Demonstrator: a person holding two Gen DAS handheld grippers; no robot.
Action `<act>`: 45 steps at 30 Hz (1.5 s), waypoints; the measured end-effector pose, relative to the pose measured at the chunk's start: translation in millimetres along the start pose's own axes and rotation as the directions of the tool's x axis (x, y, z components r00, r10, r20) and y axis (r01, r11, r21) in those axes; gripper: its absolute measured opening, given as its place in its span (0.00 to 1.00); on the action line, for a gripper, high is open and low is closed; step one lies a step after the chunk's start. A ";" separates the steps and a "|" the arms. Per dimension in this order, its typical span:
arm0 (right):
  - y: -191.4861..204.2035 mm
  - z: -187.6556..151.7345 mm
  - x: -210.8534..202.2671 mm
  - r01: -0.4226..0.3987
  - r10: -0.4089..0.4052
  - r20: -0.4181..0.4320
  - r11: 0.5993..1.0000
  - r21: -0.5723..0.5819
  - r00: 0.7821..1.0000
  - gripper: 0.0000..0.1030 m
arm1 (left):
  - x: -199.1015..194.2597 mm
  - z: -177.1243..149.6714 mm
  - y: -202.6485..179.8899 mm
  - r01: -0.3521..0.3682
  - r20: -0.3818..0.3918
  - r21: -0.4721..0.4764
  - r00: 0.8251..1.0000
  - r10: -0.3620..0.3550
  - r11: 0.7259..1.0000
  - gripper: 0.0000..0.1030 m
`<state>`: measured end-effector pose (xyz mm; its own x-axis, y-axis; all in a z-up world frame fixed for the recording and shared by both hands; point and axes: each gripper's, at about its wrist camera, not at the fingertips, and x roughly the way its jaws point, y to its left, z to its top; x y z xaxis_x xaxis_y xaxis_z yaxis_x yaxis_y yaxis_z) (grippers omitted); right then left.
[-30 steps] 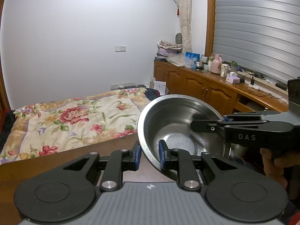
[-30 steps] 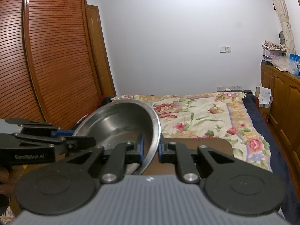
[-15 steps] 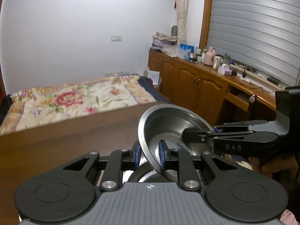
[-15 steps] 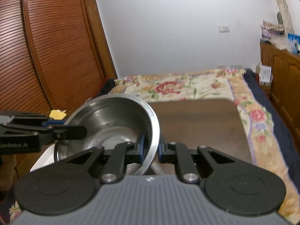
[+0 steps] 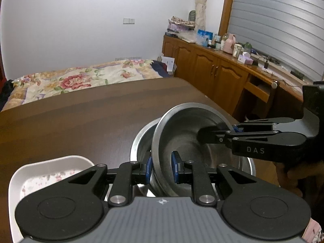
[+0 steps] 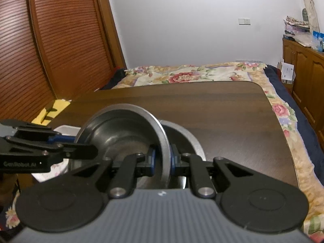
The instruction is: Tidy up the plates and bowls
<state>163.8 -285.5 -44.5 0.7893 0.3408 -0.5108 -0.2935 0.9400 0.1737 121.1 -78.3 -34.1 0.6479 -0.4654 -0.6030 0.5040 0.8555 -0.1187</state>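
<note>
A steel bowl (image 5: 188,135) (image 6: 123,127) is held tilted between both grippers, just above a second steel bowl (image 5: 142,139) (image 6: 186,135) that rests on the dark wooden table (image 5: 81,117). My left gripper (image 5: 161,167) is shut on the near rim of the held bowl. My right gripper (image 6: 162,160) is shut on the opposite rim, and shows in the left wrist view as a black tool (image 5: 263,141) entering from the right. A white plate with a flower pattern (image 5: 48,174) (image 6: 60,129) lies on the table to the left of the bowls.
Behind the table is a bed with a floral cover (image 5: 77,79) (image 6: 192,75). A wooden cabinet run with bottles and boxes (image 5: 222,68) lines the right wall. A slatted wooden wardrobe (image 6: 50,40) stands on the left. A person's hand (image 5: 293,174) holds the right tool.
Both grippers have come down together with the bowl, from in front of the bed to just over the second bowl on the table. The white plate has come into view.
</note>
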 end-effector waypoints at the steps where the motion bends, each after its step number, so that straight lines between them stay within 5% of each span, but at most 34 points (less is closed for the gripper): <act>1: 1.9 -0.7 -0.1 0.004 -0.004 0.000 1.000 -0.011 1.000 0.15 | 0.8 -0.5 0.1 -0.004 -0.001 0.001 1.000 0.004 1.000 0.21; 24: -2.3 -4.8 3.4 0.014 -0.012 0.051 0.999 -0.036 0.999 0.26 | 14.5 -3.9 -2.9 -0.024 -0.009 0.000 1.000 0.024 1.000 0.20; 40: -5.7 -6.5 -24.1 0.033 -0.032 0.140 0.999 -0.002 0.990 0.31 | -2.3 -3.9 -1.9 -0.063 0.053 -0.011 0.997 0.064 0.998 0.20; 45: -7.5 -9.0 -34.0 0.041 -0.042 0.153 0.999 0.012 0.987 0.34 | -12.0 -6.4 -3.0 -0.086 0.077 -0.013 0.993 0.087 0.996 0.39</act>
<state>134.3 -304.2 -36.0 0.8740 0.2989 -0.3830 -0.2547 0.9532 0.1626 108.1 -73.8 -31.5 0.7312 -0.4056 -0.5486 0.4390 0.8952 -0.0766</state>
